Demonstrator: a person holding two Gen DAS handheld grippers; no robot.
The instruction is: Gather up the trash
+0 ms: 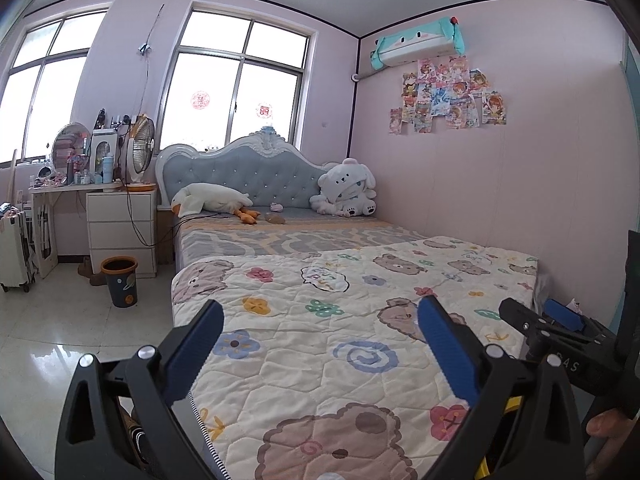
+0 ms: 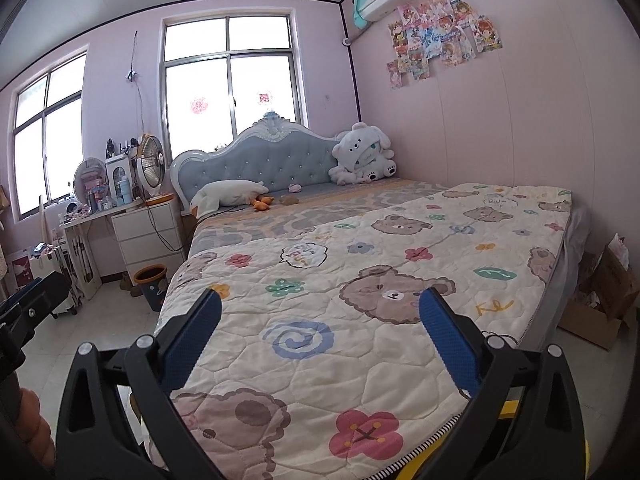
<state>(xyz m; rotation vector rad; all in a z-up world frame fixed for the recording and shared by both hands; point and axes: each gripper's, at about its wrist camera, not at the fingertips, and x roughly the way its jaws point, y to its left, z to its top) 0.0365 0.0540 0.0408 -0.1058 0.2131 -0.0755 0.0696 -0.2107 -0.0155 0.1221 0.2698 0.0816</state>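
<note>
1. At far left, a white suitcase (image 1: pixel 14 246) stands on the pale tiled floor (image 1: pixel 80 332) below a window.
2. Beside it, a white tabletop (image 1: pixel 76 188) is crowded with a round mirror (image 1: pixel 71 146), bottles and a standing fan (image 1: pixel 141 148); a white drawer unit (image 1: pixel 122 232) sits under its right end, with a dark cable hanging down its front.
3. A dark trash bin with an orange rim (image 1: pixel 120 282) stands on the floor just in front of the drawers, near the bed's left side. Whether it holds anything cannot be told.
4. The bed (image 1: pixel 320 280) fills the middle, covered by a quilt printed with bears and flowers, under a tufted blue headboard (image 1: pixel 244 172).
5. Near the headboard lie a white goose plush (image 1: pixel 212 200), a small brownish item (image 1: pixel 275 219) too small to identify, and a white bear plush (image 1: pixel 347 190) in the corner.
6. The left tool (image 1: pixel 320 316) hovers over the foot of the quilt, jaws spread wide, gripping nothing.
7. The right tool (image 2: pixel 320 308) hovers likewise over the quilt, jaws wide apart and empty.
8. Posters (image 1: pixel 448 94) and a covered air conditioner (image 1: pixel 418 42) hang on the right wall.
9. A cardboard box (image 2: pixel 600 300) sits on the floor right of the bed.
</note>
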